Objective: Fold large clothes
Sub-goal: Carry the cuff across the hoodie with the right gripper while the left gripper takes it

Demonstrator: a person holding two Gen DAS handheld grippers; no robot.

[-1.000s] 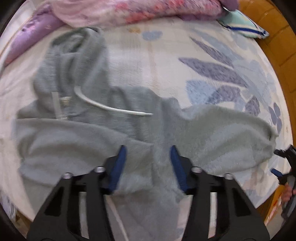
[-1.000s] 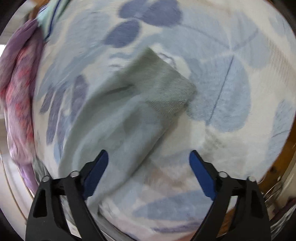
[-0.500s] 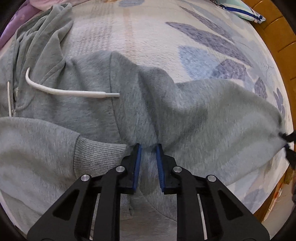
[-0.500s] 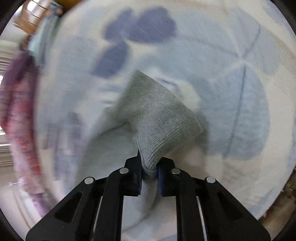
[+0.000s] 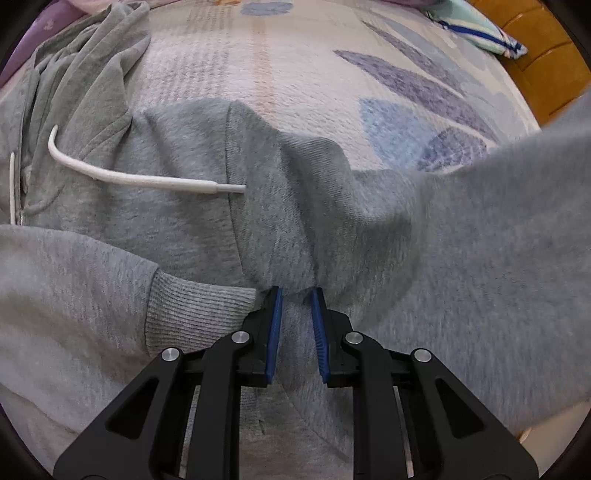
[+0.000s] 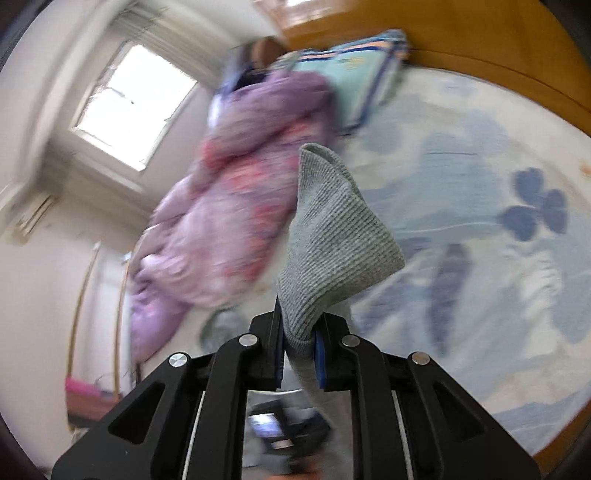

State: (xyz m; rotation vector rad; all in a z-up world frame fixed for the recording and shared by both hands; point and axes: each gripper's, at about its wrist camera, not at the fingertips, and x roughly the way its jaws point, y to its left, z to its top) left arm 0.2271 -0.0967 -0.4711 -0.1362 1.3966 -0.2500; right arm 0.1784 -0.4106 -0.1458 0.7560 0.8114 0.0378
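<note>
A grey hoodie (image 5: pixel 192 221) lies spread on the bed, its hood at the upper left and a white drawstring (image 5: pixel 147 181) across the chest. One sleeve is folded over the body, with its ribbed cuff (image 5: pixel 195 314) at the lower left. My left gripper (image 5: pixel 296 295) points down at the garment's middle and is shut on a pinch of the grey fabric. The other sleeve (image 5: pixel 498 229) rises toward the upper right, blurred. In the right wrist view my right gripper (image 6: pixel 298 325) is shut on that sleeve's ribbed cuff (image 6: pixel 332 236), held high above the bed.
The bed sheet (image 5: pixel 332 74) is pale with blue leaf prints. A purple and pink quilt (image 6: pixel 236 206) lies along the far side, a teal pillow (image 6: pixel 354 70) by the wooden headboard (image 6: pixel 480 33). A window (image 6: pixel 136 103) shows at the upper left of the right wrist view.
Both grippers closed: the left sank onto the hoodie's middle and pinched fabric, the right took the sleeve cuff, then swung it up off the bed, rolling as it rose.
</note>
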